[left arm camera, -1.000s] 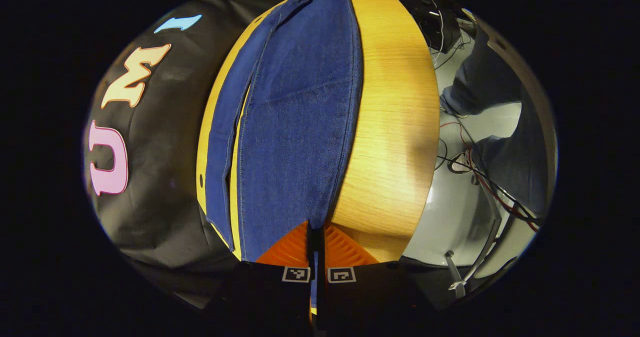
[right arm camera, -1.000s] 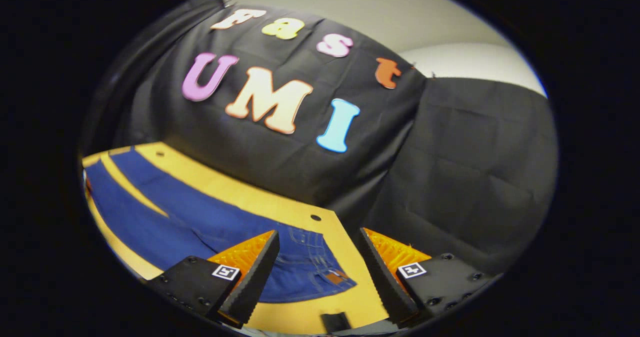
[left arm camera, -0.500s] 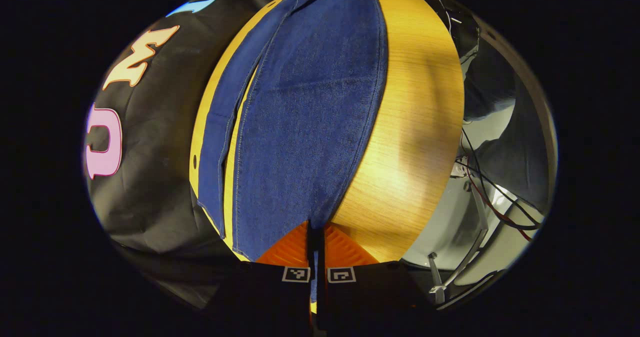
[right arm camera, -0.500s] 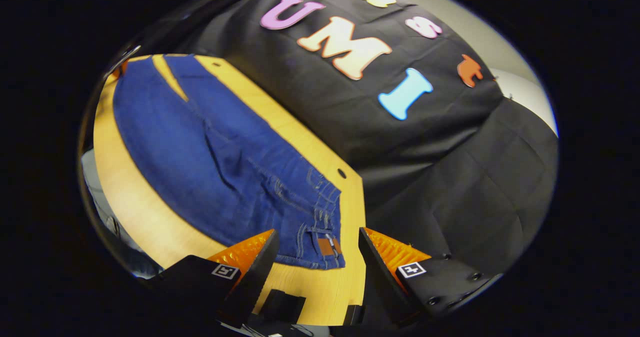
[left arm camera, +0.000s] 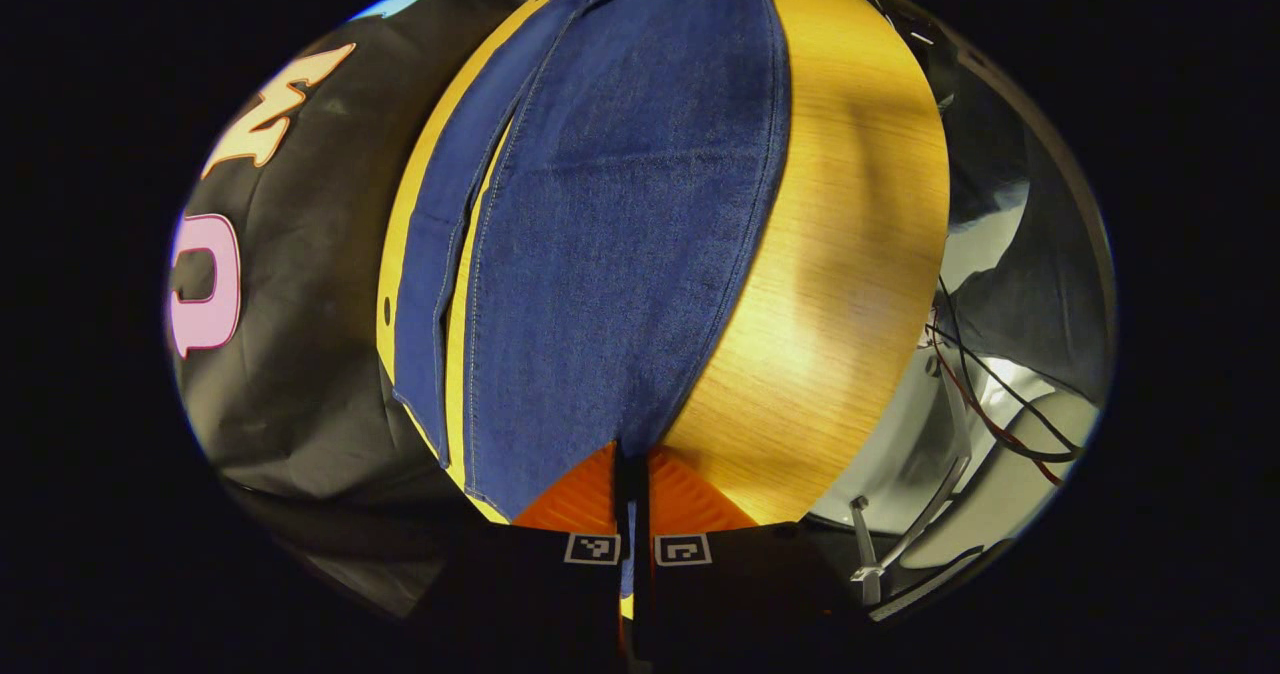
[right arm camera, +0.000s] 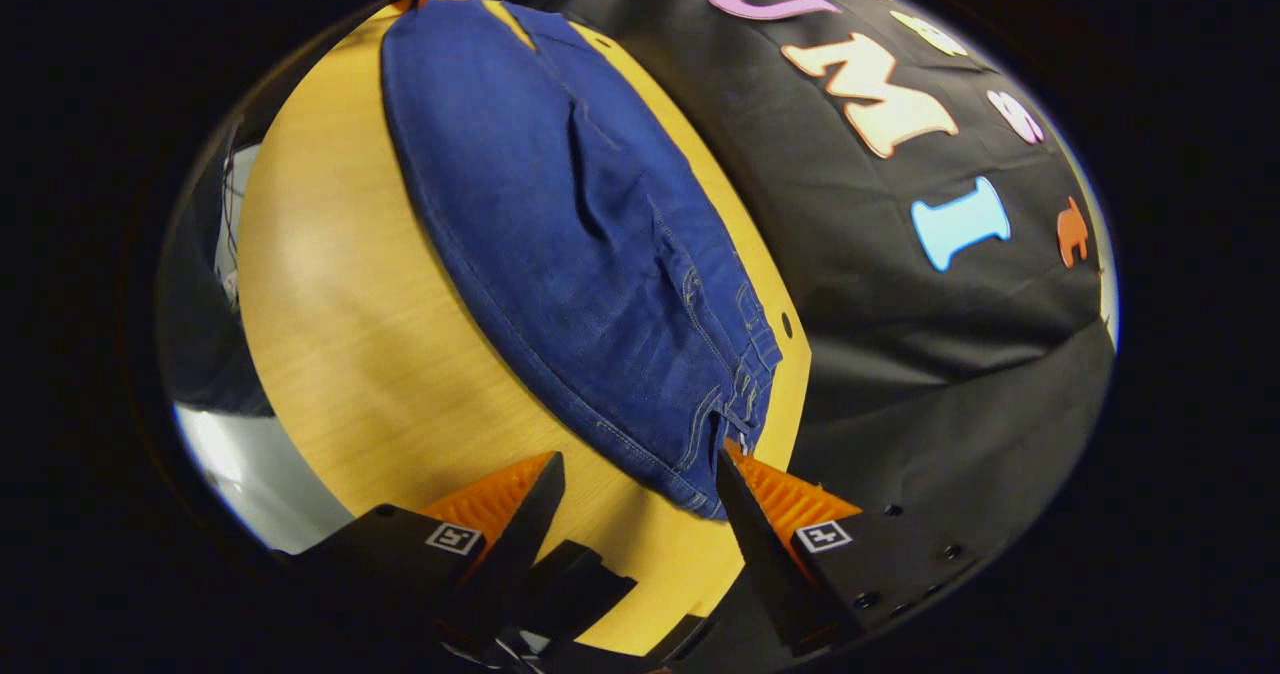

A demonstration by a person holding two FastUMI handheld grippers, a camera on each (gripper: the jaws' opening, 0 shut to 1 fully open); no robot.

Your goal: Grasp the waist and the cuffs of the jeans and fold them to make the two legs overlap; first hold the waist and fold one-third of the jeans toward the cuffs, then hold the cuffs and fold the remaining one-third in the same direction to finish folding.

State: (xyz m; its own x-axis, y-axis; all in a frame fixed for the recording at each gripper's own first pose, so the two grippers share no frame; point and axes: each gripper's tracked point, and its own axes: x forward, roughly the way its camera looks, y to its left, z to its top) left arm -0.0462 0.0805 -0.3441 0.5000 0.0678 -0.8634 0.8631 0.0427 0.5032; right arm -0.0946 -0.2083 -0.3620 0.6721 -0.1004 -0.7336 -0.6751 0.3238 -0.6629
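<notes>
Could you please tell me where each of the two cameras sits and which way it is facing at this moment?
Left gripper view: rides on the left claw, at the cuff end, looking along the jeans on the wooden table; its fingers are closed on the cuff.
Right gripper view: rides on the right claw, at the waist end, looking down the jeans toward the cuffs; its fingers are spread, one touching the waistband corner.
Shared: the jeans, the table and the black cloth wall, seen from opposite ends.

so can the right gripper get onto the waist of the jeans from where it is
Probably yes: the right gripper is open just short of the jeans' waist, with bare table and nothing between.
</notes>
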